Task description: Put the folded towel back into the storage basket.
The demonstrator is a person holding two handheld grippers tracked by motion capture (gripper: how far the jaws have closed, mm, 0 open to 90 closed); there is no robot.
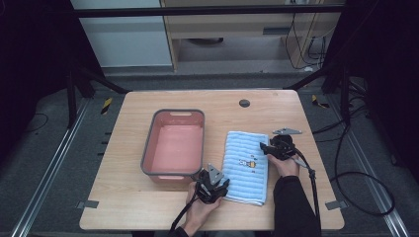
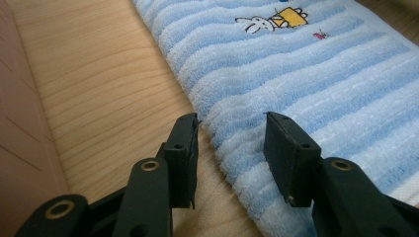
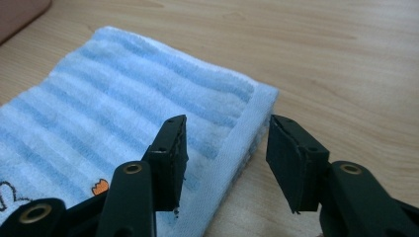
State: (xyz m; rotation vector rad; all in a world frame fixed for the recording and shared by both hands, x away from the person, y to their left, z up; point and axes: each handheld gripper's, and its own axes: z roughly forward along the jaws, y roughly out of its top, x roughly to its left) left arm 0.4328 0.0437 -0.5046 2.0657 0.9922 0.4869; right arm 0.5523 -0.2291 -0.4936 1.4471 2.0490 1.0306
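The pink tub [image 1: 174, 144] sits left on the table [image 1: 123, 197]. Beside it, the left gripper [image 2: 231, 148] gapes wide astride the folded blue towel's [image 1: 247, 165] near-left edge, gripping nothing. The right gripper [image 3: 226, 153] likewise gapes over the towel's right edge.

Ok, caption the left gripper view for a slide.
Left gripper open, fingers straddling the blue striped towel's edge on the wooden table.
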